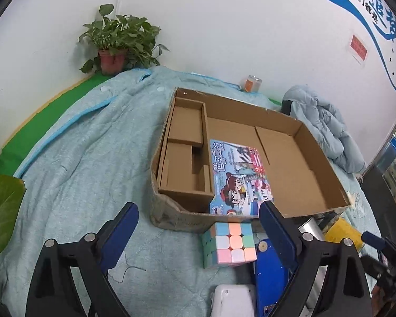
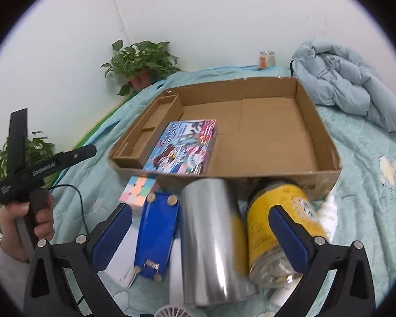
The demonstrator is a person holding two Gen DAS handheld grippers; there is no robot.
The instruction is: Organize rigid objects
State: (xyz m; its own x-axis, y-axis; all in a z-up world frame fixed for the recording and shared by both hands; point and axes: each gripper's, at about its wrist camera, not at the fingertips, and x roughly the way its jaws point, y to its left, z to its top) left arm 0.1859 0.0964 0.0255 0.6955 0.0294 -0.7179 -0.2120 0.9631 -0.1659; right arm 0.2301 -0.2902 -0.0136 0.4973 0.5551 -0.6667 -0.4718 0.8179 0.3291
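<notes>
A shallow cardboard box lies on the bed with a colourful cartoon box inside it, next to its divider. In front of it lie a pastel puzzle cube, a blue rectangular object, a silver cylinder and a yellow-labelled jar. My left gripper is open and empty, just before the cube. My right gripper is open, its fingers on either side of the blue object, cylinder and jar.
A light blue quilt covers the bed. A potted plant and a small jar stand by the wall. A crumpled blue jacket lies at the far right. A white device lies near my left gripper.
</notes>
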